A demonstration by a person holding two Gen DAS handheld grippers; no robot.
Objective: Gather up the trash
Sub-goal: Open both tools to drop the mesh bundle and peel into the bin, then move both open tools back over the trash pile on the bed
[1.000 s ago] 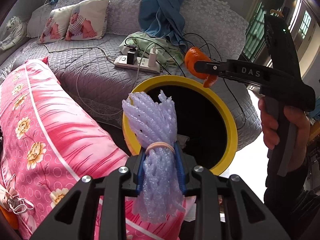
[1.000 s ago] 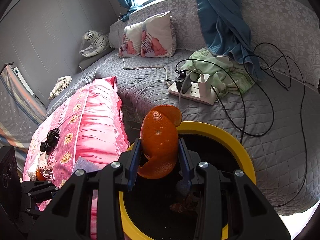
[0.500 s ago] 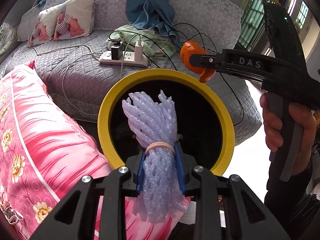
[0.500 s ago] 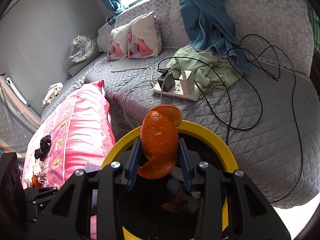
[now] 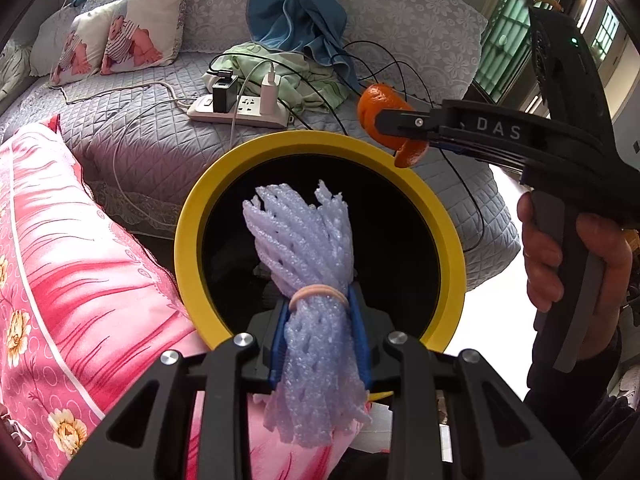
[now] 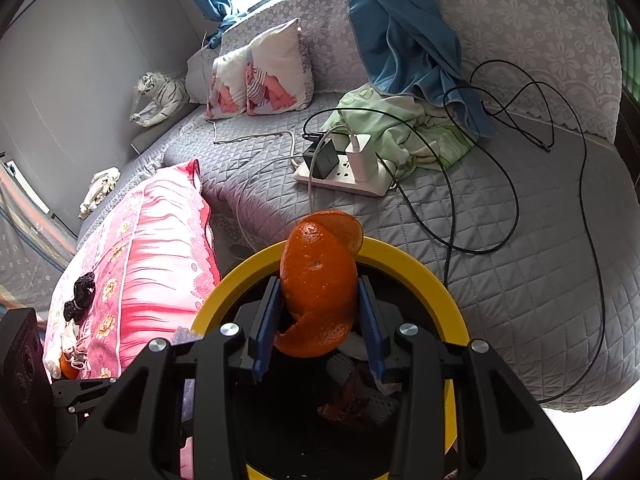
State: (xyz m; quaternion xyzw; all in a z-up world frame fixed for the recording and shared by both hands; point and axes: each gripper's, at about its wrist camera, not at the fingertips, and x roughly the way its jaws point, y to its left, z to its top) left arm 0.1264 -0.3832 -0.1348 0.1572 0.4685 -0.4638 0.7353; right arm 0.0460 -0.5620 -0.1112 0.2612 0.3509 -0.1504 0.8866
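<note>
Left gripper [image 5: 319, 334]: jaws narrow, blue pads clamped on a bundle of lilac foam fruit netting [image 5: 310, 280], bound w/ a tan rubber band [image 5: 319, 293] just above the pads. Bundle upright; top fans out over the dark mouth of the yellow-rimmed bin [image 5: 192, 216], bottom end hangs below the pads.

Right gripper [image 6: 319, 322]: jaws narrow too, holding a curled orange peel [image 6: 318, 280]. In right wrist view we see the peel over the bin rim [image 6: 416, 270] at approx 12 o'clock of the opening, loose flap curling off its top at 1 o'clock. Inside bin below: scraps, white + brownish, too dim to name.

From left wrist view, right gripper [image 5: 390, 128] comes in from 3 o'clock, peel [image 5: 374, 114] at the bin's 1 o'clock edge. Person's right hand [image 5: 576, 256] wrapped round the grey handle.

Surroundings:
- Pink floral pillow [image 5: 60, 260] touching bin at its 9 o'clock.
- Grey quilted bed cover [image 6: 500, 260] beyond bin, 12 o'clock.
- White power strip [image 6: 344, 180] on the cover w/ black + white chargers plugged in; black cables [image 6: 516, 208] loop off toward 3 o'clock.
- Green cloth [image 6: 404, 128] just behind the strip, blue fabric [image 6: 404, 32] draped above it.
- Two baby-print cushions [image 6: 256, 76] at 11 o'clock; toy white tiger [image 6: 158, 96] further left by the wall.
</note>
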